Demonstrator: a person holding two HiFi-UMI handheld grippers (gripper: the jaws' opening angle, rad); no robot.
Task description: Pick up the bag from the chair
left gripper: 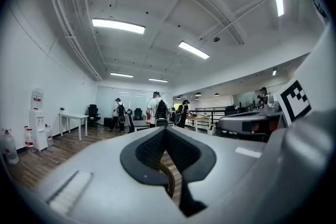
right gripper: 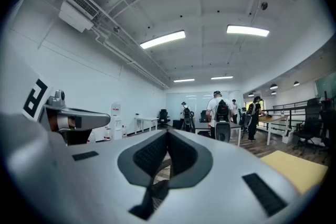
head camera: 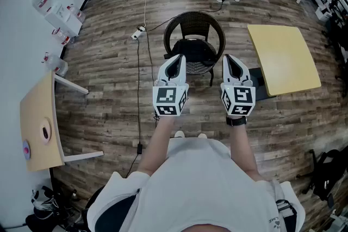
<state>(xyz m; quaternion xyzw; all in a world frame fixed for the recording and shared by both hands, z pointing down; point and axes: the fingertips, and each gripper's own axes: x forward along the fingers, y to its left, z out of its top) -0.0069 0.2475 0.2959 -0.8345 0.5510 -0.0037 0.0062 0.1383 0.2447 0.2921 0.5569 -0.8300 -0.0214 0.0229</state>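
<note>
1. The jaws of the left gripper (left gripper: 165,131) are pressed together, with nothing held between them.
2. The right gripper (right gripper: 168,134) is likewise closed and empty.
3. Both are held level, side by side, above the near edge of the round dark wicker chair (head camera: 194,20).
4. A black mass, apparently the bag (head camera: 194,51), is seen on its seat, clear of both grippers.
</note>
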